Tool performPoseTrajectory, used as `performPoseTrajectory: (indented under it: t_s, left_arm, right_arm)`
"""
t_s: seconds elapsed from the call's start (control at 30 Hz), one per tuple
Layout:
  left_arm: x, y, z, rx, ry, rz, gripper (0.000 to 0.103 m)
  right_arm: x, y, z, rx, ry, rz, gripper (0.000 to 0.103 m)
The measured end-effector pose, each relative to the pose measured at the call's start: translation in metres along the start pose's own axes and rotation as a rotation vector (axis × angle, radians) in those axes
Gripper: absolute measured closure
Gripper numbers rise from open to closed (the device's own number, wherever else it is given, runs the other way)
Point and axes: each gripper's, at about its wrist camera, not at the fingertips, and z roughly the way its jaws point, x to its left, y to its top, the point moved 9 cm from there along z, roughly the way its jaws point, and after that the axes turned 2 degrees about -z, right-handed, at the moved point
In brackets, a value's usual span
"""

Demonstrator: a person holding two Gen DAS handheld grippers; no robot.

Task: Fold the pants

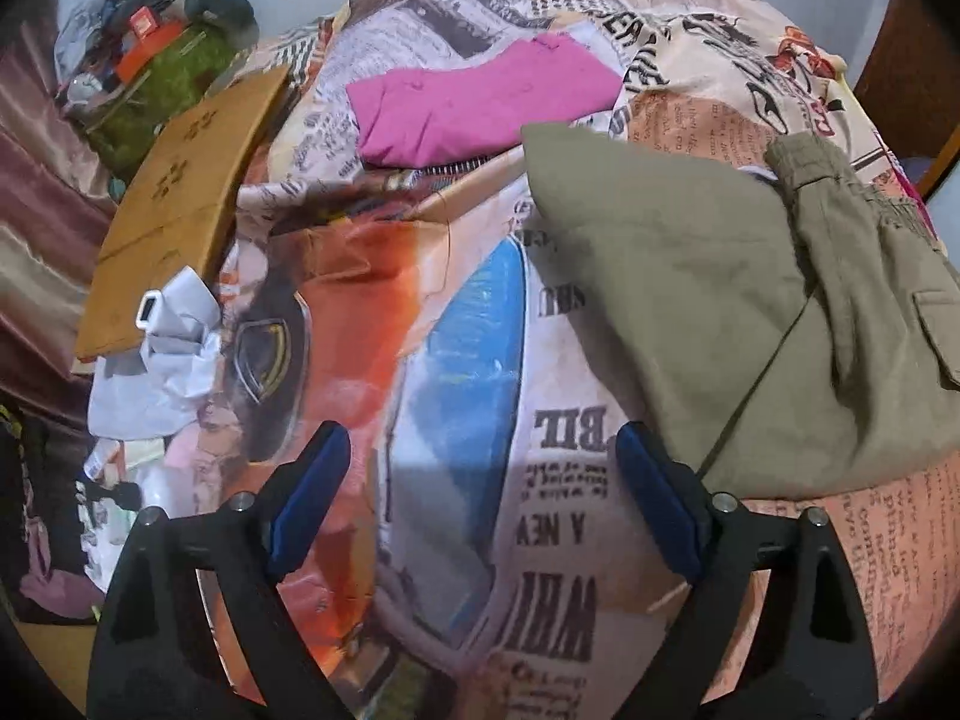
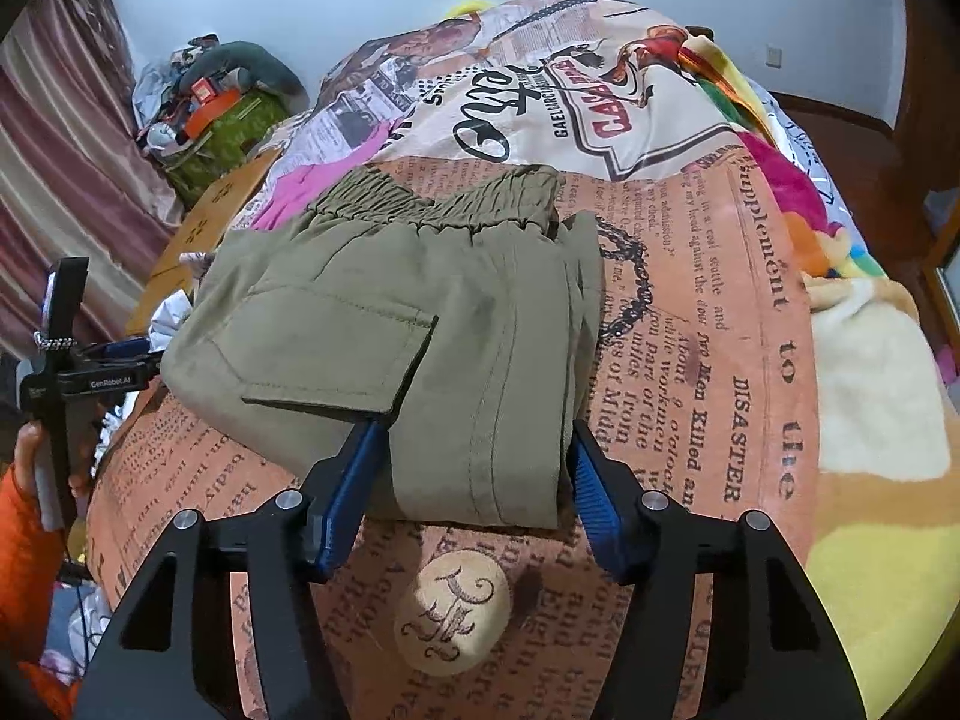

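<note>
Olive-green pants (image 2: 390, 312) lie folded on the newspaper-print bedsheet (image 2: 690, 360), elastic waistband at the far end and a flap pocket on top. My right gripper (image 2: 474, 438) straddles their near edge, one blue pad on each side of the flat, unbunched cloth. In the left wrist view the pants (image 1: 750, 300) fill the right side. My left gripper (image 1: 480, 438) hangs open over bare sheet just left of them, nothing between its fingers. The right wrist view also shows the left gripper (image 2: 120, 354) at the pants' left edge, held by a hand in an orange sleeve.
A folded pink garment (image 1: 480, 102) lies further up the bed. A cardboard sheet (image 1: 180, 204) and a crumpled white bag (image 1: 162, 348) sit at the bed's left edge, with a cluttered green pile (image 1: 162, 60) behind. A colourful plush blanket (image 2: 870, 360) covers the right side.
</note>
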Motion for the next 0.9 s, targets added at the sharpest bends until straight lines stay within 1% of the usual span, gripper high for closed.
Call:
performPoseTrajectory:
  t_s: [0.1, 0.17, 0.27, 0.33, 0.4, 0.47, 0.53, 0.67, 0.8, 0.9]
  left_arm:
    - [-0.004, 0.014, -0.017, -0.047, -0.039, -0.005, 0.012]
    - [-0.014, 0.029, -0.030, -0.086, -0.072, 0.002, 0.012]
    - [-0.036, 0.053, -0.043, -0.139, -0.097, 0.047, 0.012]
    - [-0.051, 0.066, -0.045, -0.154, -0.105, 0.077, 0.012]
    - [-0.071, 0.078, -0.046, -0.165, -0.142, 0.106, 0.012]
    - [-0.092, 0.090, -0.043, -0.166, -0.175, 0.130, 0.012]
    - [-0.111, 0.099, -0.039, -0.167, -0.193, 0.155, 0.013]
    - [-0.141, 0.110, -0.027, -0.145, -0.226, 0.194, 0.019]
    - [-0.163, 0.116, -0.014, -0.119, -0.246, 0.221, 0.021]
    - [-0.173, 0.116, -0.002, -0.097, -0.248, 0.244, 0.024]
  right_arm:
    - [-0.003, 0.007, -0.007, -0.003, -0.018, 0.003, 0.045]
    - [-0.005, 0.017, -0.014, -0.024, -0.026, 0.003, 0.045]
    - [-0.007, 0.033, -0.024, -0.069, -0.025, 0.001, 0.045]
    - [-0.008, 0.044, -0.027, -0.092, -0.023, -0.005, 0.045]
    - [-0.010, 0.056, -0.026, -0.108, -0.031, -0.014, 0.045]
    - [-0.014, 0.067, -0.021, -0.111, -0.040, -0.027, 0.045]
    - [-0.018, 0.075, -0.011, -0.100, -0.042, -0.032, 0.045]
    - [-0.026, 0.085, 0.009, -0.065, -0.024, -0.027, 0.045]
    - [-0.032, 0.093, 0.028, -0.029, -0.006, -0.027, 0.047]
    - [-0.034, 0.094, 0.047, 0.030, 0.007, -0.041, 0.048]
